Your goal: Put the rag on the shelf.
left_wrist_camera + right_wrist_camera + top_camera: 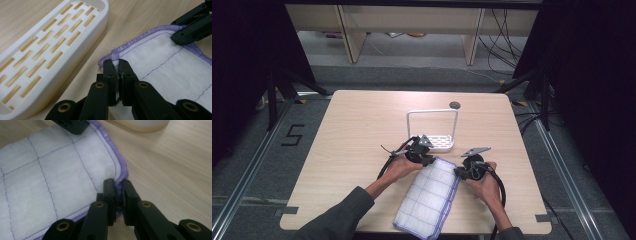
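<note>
Folded white cloth [429, 197], nearest the camera, lies on the pale wood-grain table [352, 145]; it is soft and quilted, stitched into squares with thin purple thread and bound with a purple hem. Beyond the cloth's far end stands a white plastic rack [438, 132], its oblong tray cut with rows of slots beneath a tall wire-like frame. At the cloth's far left corner the left gripper [117, 68] has its black jaws pinched on the hem. At the cloth's far right corner the right gripper [118, 187] likewise clamps the purple edge.
</note>
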Demonstrator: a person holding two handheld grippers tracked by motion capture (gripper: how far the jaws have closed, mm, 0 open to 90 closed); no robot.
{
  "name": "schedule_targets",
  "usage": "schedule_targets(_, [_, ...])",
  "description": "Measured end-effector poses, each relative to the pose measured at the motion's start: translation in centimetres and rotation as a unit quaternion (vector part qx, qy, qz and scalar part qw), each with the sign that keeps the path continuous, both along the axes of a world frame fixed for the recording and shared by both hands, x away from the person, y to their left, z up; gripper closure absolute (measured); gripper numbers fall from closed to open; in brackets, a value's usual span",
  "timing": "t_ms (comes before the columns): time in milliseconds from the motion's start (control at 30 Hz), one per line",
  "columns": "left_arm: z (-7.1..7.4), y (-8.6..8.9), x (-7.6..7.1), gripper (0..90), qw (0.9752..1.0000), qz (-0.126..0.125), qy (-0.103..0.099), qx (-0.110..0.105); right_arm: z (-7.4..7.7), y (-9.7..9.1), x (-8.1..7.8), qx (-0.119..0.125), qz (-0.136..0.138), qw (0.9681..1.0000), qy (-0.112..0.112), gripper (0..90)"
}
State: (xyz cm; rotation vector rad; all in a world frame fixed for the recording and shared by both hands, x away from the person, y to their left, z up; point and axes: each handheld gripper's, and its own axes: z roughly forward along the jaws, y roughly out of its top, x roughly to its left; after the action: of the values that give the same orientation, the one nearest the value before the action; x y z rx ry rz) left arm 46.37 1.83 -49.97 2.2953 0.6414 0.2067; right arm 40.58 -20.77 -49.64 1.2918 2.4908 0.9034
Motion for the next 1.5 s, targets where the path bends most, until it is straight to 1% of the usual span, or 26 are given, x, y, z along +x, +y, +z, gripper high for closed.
schedule_targets(100, [0.4,0.2,-0.3,85.6,0.9997,0.006,0.000,-0.022,0.3,0.0,-0.2,0.003,-0.001,0.9998,-0.018,86.2])
schedule_targets(233, [1.4,0.6,-0.8,85.7,0.9995,0.003,-0.010,-0.031,1.4,-0.1,-0.5,0.006,0.003,0.9992,-0.039,86.9])
schedule_targets(267, [2.3,1.0,-1.2,85.7,0.9991,0.003,-0.018,-0.039,2.3,-0.2,-0.9,0.006,0.008,0.9989,-0.046,86.9])
schedule_targets(300, [2.3,1.0,-1.2,85.7,0.9991,0.003,-0.018,-0.039,2.3,-0.2,-0.9,0.006,0.008,0.9989,-0.046,86.9])
schedule_targets(367, [3.2,1.5,-1.7,85.7,0.9985,0.000,-0.028,-0.048,3.0,-0.1,-1.1,0.005,0.016,0.9976,-0.068,87.0])
schedule_targets(400, [4.3,2.2,-2.3,85.7,0.9978,-0.004,-0.038,-0.053,3.9,0.0,-1.6,0.015,0.018,0.9974,-0.067,87.0])
schedule_targets(433, [4.7,2.4,-2.6,85.7,0.9970,-0.003,-0.041,-0.066,4.3,0.0,-1.8,0.016,0.021,0.9970,-0.073,87.0])
schedule_targets(600, [6.7,3.7,-3.8,85.7,0.9946,-0.004,-0.055,-0.088,5.9,0.4,-2.3,0.028,0.030,0.9942,-0.100,87.0])
schedule_targets(633, [7.7,4.4,-4.5,85.7,0.9931,-0.009,-0.059,-0.101,6.8,0.5,-2.7,0.032,0.038,0.9923,-0.113,87.0])
schedule_targets(733, [9.1,5.2,-5.3,85.6,0.9908,-0.021,-0.077,-0.109,8.3,0.9,-3.4,0.038,0.040,0.9901,-0.129,87.0])
schedule_targets(767, [9.6,5.5,-5.7,85.7,0.9903,-0.021,-0.078,-0.113,8.8,1.0,-3.5,0.034,0.051,0.9878,-0.144,87.0])
schedule_targets(833, [10.6,6.1,-6.4,85.6,0.9887,-0.025,-0.082,-0.123,9.8,1.3,-4.1,0.041,0.052,0.9870,-0.147,87.0])
schedule_targets(867, [10.6,6.1,-6.4,85.6,0.9887,-0.025,-0.082,-0.123,10.2,1.3,-4.3,0.043,0.054,0.9845,-0.162,87.0])
schedule_targets(900, [11.8,6.8,-7.0,85.5,0.9865,-0.029,-0.086,-0.136,10.7,1.5,-4.6,0.046,0.057,0.9842,-0.161,87.0])
schedule_targets(933, [11.8,6.8,-7.0,85.6,0.9865,-0.029,-0.086,-0.136,10.7,1.5,-4.6,0.046,0.057,0.9842,-0.161,87.0])
schedule_targets(967, [13.0,7.3,-7.6,85.5,0.9844,-0.034,-0.090,-0.147,11.6,1.6,-5.0,0.052,0.061,0.9801,-0.182,87.0])
schedule_targets(1000, [13.0,7.3,-7.6,85.5,0.9844,-0.034,-0.090,-0.147,11.6,1.6,-5.0,0.052,0.061,0.9801,-0.182,87.0])
schedule_targets(1033, [13.9,7.6,-8.0,85.5,0.9832,-0.037,-0.096,-0.151,12.6,1.7,-5.5,0.052,0.068,0.9770,-0.195,87.0])
schedule_targets(1067, [13.9,7.6,-8.0,85.5,0.9832,-0.037,-0.096,-0.151,12.6,1.7,-5.5,0.052,0.068,0.9770,-0.195,87.0])
schedule_targets(1200, [15.4,7.8,-8.4,85.5,0.9813,-0.032,-0.112,-0.153,15.2,2.0,-6.0,0.056,0.077,0.9708,-0.220,87.0])
schedule_targets(1233, [15.7,7.9,-8.4,85.5,0.9807,-0.032,-0.116,-0.154,15.2,2.0,-6.0,0.056,0.077,0.9708,-0.220,87.0])
schedule_targets(1267, [16.4,8.0,-8.5,85.5,0.9794,-0.028,-0.121,-0.159,16.1,2.1,-5.9,0.057,0.080,0.9701,-0.222,87.0])
schedule_targets(1300, [16.4,8.0,-8.5,85.5,0.9794,-0.028,-0.121,-0.159,16.5,2.1,-5.8,0.053,0.076,0.9676,-0.235,87.0])
schedule_targets(1400, [17.0,8.0,-8.2,85.5,0.9779,-0.022,-0.129,-0.163,17.3,2.2,-5.4,0.051,0.075,0.9666,-0.239,87.0])
schedule_targets(1433, [17.1,8.0,-8.1,85.5,0.9782,-0.020,-0.129,-0.162,17.7,2.3,-5.2,0.055,0.076,0.9688,-0.229,87.1])
schedule_targets(1500, [17.5,7.8,-7.5,85.5,0.9780,-0.013,-0.129,-0.164,18.5,2.4,-4.3,0.056,0.073,0.9676,-0.235,87.1])
